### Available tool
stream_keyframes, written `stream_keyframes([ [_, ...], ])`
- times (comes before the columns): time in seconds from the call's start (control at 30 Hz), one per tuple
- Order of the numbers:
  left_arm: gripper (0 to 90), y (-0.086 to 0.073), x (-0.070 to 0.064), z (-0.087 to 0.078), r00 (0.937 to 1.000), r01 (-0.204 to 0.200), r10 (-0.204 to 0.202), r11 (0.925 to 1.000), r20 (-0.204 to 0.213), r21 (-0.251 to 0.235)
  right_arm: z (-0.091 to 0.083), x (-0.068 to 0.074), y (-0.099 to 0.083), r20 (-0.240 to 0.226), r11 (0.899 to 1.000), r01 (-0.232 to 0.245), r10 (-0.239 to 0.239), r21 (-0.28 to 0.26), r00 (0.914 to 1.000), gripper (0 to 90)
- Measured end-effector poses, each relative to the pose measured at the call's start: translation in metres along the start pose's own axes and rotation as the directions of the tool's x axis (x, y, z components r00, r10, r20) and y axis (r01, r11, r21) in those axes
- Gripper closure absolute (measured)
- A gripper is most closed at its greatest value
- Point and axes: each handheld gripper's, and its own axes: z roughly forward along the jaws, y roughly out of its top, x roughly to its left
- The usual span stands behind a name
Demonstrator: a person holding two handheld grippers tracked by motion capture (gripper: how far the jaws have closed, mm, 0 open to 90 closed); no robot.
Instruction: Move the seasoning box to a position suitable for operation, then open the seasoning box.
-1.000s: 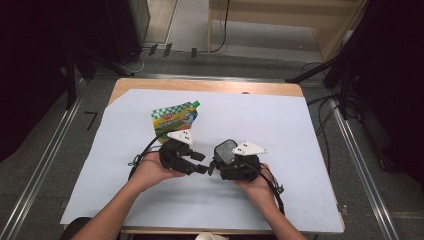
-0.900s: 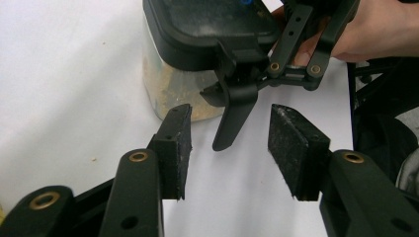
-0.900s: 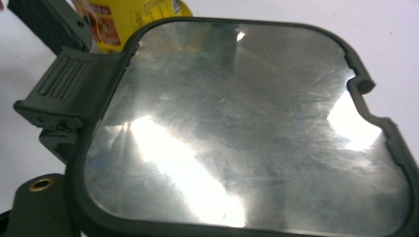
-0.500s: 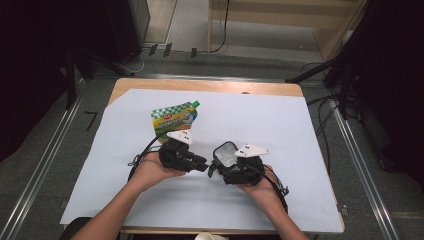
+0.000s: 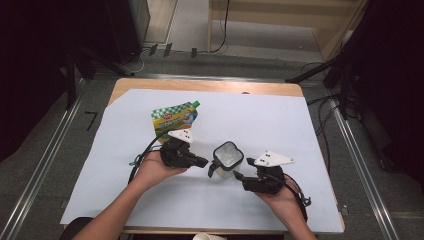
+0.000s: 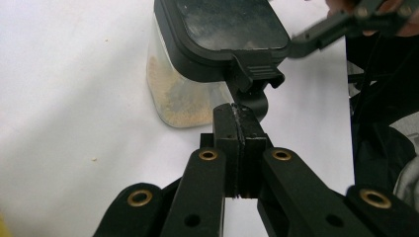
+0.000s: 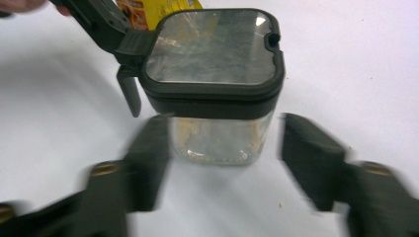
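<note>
A clear square jar (image 5: 227,157) with a black lid stands on the white sheet between the two grippers, with tan powder at its bottom (image 6: 170,96). My left gripper (image 5: 201,161) is shut, and its tips (image 6: 239,116) touch the hanging clip (image 6: 253,79) at the lid's edge. I cannot tell whether they pinch the clip. My right gripper (image 5: 238,176) is open just short of the jar (image 7: 217,89). Its blurred jaws (image 7: 225,136) stand on either side of the jar without touching it. The left gripper (image 7: 106,22) reaches the lid's corner in the right gripper view.
A green and yellow spout pouch (image 5: 175,116) lies flat on the sheet behind the left hand. The white sheet (image 5: 280,120) covers most of the wooden table (image 5: 200,85). Dark stands and cables surround the table on the floor.
My right gripper has opened, let go of the jar and drawn back to the right and toward the person. The jar now stands by itself. The left gripper has hardly moved.
</note>
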Motion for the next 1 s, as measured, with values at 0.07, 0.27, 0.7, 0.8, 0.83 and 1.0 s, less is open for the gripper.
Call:
stream_keyframes([
  [0.07, 90.0, 0.000, 0.000, 0.004, 1.0000, -0.002, 0.002, 0.9999, 0.006, 0.014, -0.003, -0.003, 0.000, -0.025, 1.000, -0.012, 0.012, -0.004, 0.9996, 62.3],
  [0.27, 89.3, 0.001, -0.001, 0.009, 1.0000, -0.006, 0.006, 0.9996, -0.006, 0.028, -0.002, -0.007, 0.001, -0.020, 1.000, -0.021, 0.022, 0.011, 0.9996, 88.9],
  [0.7, 89.3, 0.002, -0.001, 0.017, 0.9996, -0.002, 0.003, 0.9993, -0.028, 0.036, 0.007, -0.006, 0.002, -0.024, 0.999, -0.035, 0.036, 0.037, 0.9991, 90.0],
  [0.8, 89.4, 0.002, -0.002, 0.018, 0.9998, 0.003, -0.002, 0.9995, -0.022, 0.030, 0.007, -0.007, 0.002, -0.024, 0.999, -0.034, 0.035, 0.037, 0.9991, 90.0],
  [0.83, 89.5, 0.002, -0.002, 0.019, 0.9998, 0.003, -0.003, 0.9996, -0.019, 0.029, 0.007, -0.007, 0.002, -0.022, 0.999, -0.038, 0.039, 0.036, 0.9990, 90.0],
  [1.0, 89.6, 0.002, -0.004, 0.020, 0.9999, 0.000, 0.001, 0.9996, -0.015, 0.028, 0.008, -0.009, 0.002, -0.019, 0.999, -0.044, 0.044, 0.033, 0.9988, 90.0],
])
